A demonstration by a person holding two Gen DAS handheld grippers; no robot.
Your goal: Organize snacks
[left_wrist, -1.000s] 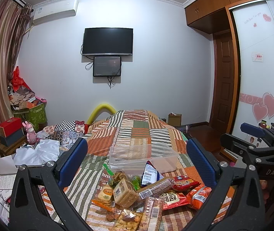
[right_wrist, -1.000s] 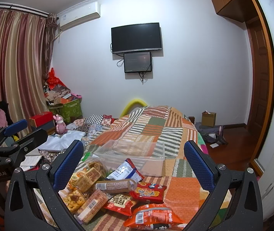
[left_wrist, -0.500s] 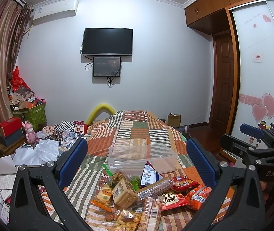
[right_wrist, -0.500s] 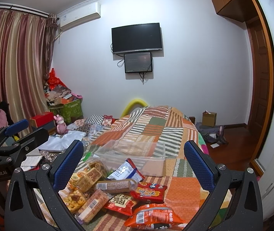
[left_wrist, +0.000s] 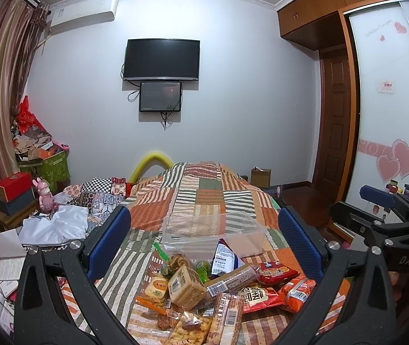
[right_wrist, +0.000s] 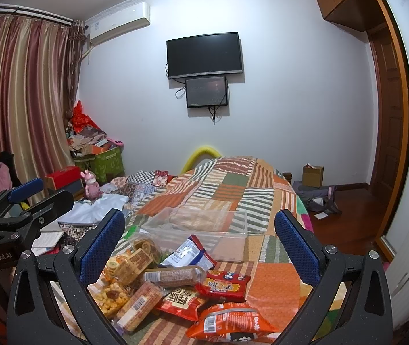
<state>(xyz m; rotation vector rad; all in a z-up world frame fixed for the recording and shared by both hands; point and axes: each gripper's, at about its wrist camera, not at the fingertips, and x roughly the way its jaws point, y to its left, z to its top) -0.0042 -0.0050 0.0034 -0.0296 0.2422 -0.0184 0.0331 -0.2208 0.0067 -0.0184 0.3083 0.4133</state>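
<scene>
Hovering with jaws spread and empty, left gripper (left_wrist: pixel 204 238) and right gripper (right_wrist: pixel 200 237) face the snack pile (right_wrist: pixel 172 284) on the bed (right_wrist: pixel 230 184); next, pinch one packet for the clear bin (right_wrist: pixel 204 225) just behind.

Packaged snacks (right_wrist: pixel 175 284) lie heaped just before a seemingly empty clear bin (right_wrist: pixel 204 227).

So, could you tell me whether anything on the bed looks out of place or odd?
Yes: the snack packets lie in a loose, overlapping heap on the patchwork quilt, while the clear plastic bin just behind them holds none. Nothing looks torn or spilled. Both grippers are open and holding nothing.
</scene>
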